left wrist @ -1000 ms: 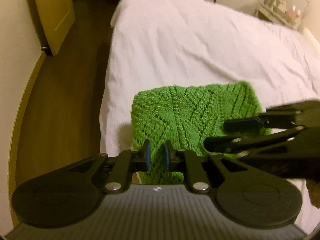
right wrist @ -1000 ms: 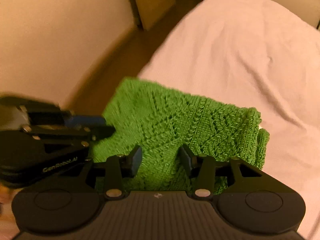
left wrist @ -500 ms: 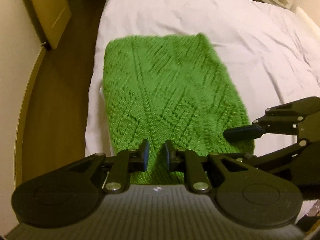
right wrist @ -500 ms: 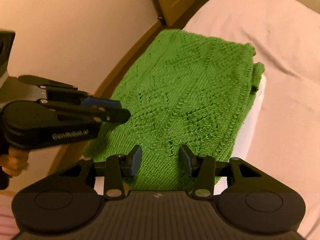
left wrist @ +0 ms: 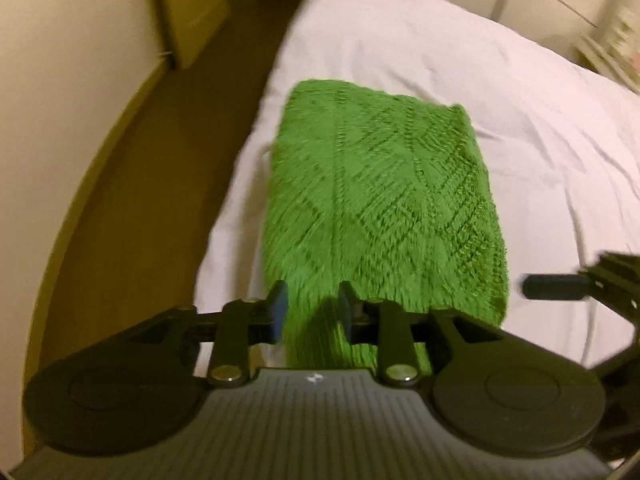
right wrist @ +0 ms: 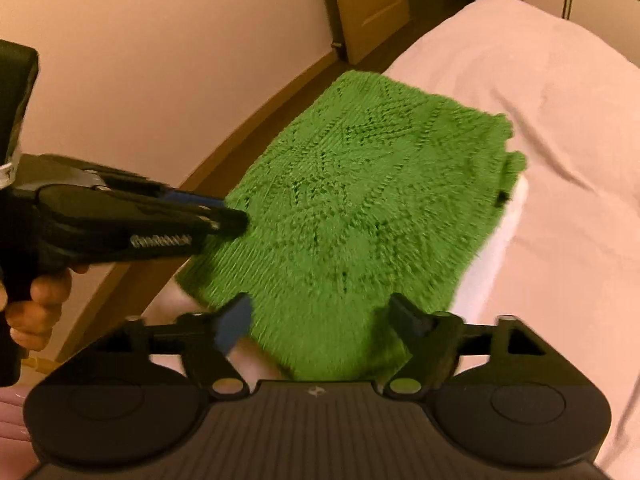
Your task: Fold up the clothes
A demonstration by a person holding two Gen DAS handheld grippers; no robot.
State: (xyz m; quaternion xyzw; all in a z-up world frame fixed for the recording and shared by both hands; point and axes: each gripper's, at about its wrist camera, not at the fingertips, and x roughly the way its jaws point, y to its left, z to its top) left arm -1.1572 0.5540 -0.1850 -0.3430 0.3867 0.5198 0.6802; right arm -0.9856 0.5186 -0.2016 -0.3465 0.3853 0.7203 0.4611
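Green knit sweater (left wrist: 380,200) lies flat on bed (left wrist: 520,120). Left gripper (left wrist: 312,312) jaws narrow, just opening, knit between; right gripper (right wrist: 324,320) jaws wide, just opened.

Under me: white bed sheet (left wrist: 420,64), creased. Dark wood floor (left wrist: 132,216) alongside, cream wall (right wrist: 168,60) w/ wooden skirting, door (right wrist: 372,4) at far end.
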